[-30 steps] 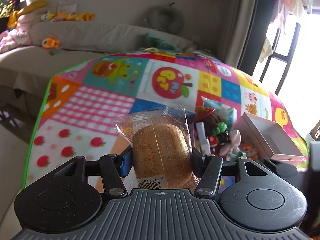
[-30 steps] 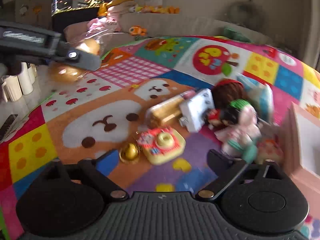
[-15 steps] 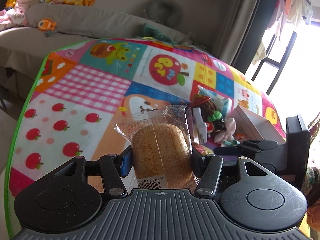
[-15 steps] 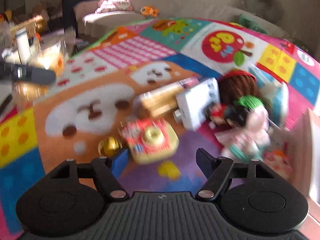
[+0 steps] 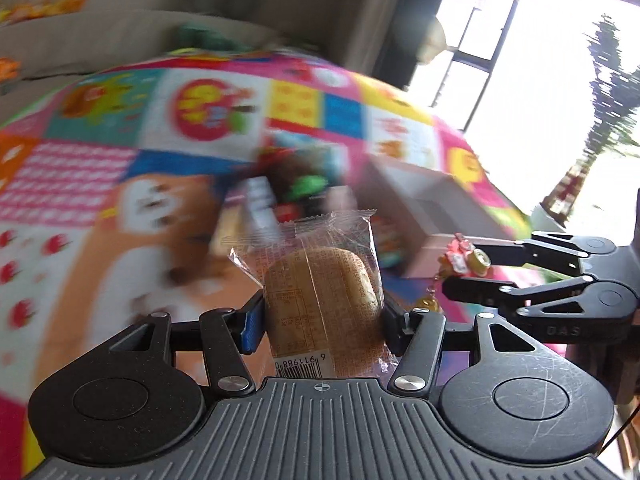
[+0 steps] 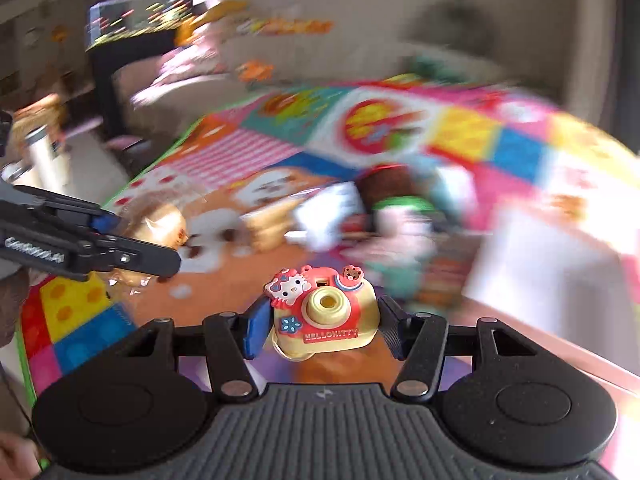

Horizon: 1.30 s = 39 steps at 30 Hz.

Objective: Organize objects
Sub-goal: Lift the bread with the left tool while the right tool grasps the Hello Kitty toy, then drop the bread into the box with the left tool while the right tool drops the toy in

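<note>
My left tongs grip a wrapped bun, my right tongs, just closing, clamp a toy camera, both above the mat; the box is unfilled, toys remain.

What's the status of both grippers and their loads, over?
Left gripper shut on wrapped bread. Right gripper, just closing, shut on toy camera, clear of the mat. Pink box ahead; nothing blocking.

Beige sofa along back wall; bright window at right; dark curtain beside it.
</note>
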### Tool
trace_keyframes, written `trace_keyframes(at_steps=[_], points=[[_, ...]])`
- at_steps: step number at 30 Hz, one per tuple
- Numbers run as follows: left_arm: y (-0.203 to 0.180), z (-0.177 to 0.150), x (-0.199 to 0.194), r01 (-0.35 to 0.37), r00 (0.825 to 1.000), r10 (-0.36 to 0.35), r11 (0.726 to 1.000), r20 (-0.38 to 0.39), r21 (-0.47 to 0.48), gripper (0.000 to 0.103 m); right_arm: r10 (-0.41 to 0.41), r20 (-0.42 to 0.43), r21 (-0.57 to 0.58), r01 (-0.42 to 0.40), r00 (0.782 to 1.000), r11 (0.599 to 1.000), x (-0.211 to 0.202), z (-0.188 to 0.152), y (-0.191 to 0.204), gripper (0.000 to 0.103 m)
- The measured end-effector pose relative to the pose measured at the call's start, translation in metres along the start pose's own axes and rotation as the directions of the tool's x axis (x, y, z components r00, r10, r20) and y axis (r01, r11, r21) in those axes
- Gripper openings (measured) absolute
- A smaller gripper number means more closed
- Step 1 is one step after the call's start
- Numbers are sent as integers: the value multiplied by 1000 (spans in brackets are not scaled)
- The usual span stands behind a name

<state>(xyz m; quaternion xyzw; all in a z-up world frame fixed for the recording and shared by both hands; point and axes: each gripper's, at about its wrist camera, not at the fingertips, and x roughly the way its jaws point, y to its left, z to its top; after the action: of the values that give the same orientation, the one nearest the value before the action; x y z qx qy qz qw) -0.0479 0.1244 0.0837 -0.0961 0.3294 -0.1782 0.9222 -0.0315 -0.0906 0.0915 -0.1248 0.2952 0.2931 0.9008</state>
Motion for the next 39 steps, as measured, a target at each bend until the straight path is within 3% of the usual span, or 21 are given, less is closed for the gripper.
trace_keyframes(at_steps=[3, 6, 10, 14, 16, 18, 24, 30, 34, 37, 39], points=[[-53, 34, 42, 89, 996, -89, 993, -9, 83, 61, -131, 74, 54, 127, 989, 990, -59, -11, -34, 56], [-97, 66, 98, 116, 993, -114, 989, -22, 95, 62, -252, 138, 120, 236, 958, 964, -105, -14, -66, 56], [-133, 93, 182, 57, 998, -56, 997, -16, 56, 62, -372, 204, 223, 327, 905, 918, -137, -16, -104, 56], [-147, 85, 236, -29, 985, 48, 993, -163, 118, 62, -424, 208, 303, 354, 881, 885, -141, -21, -131, 56], [-149, 74, 240, -44, 973, 87, 980, -214, 196, 63, -432, 190, 309, 364, 882, 879, -137, -25, -142, 56], [-151, 67, 233, -58, 973, 116, 959, -200, 277, 63, -432, 171, 308, 369, 885, 877, -127, -27, -149, 56], [-130, 75, 199, -5, 986, 39, 979, -163, 203, 63, -407, 131, 320, 350, 904, 880, -89, -13, -160, 56], [-140, 69, 213, 3, 979, 61, 949, -193, 314, 65, -390, 107, 380, 325, 915, 866, -45, 10, -178, 57], [-142, 67, 223, -76, 988, 116, 935, -98, 345, 64, -353, 88, 402, 290, 932, 868, -23, 19, -185, 60], [-148, 61, 231, -9, 986, 78, 907, -146, 421, 63, -361, 82, 405, 300, 929, 863, -20, 17, -185, 70], [-148, 61, 233, 15, 981, 67, 909, -180, 417, 62, -363, 86, 414, 299, 928, 860, -24, 13, -186, 73]])
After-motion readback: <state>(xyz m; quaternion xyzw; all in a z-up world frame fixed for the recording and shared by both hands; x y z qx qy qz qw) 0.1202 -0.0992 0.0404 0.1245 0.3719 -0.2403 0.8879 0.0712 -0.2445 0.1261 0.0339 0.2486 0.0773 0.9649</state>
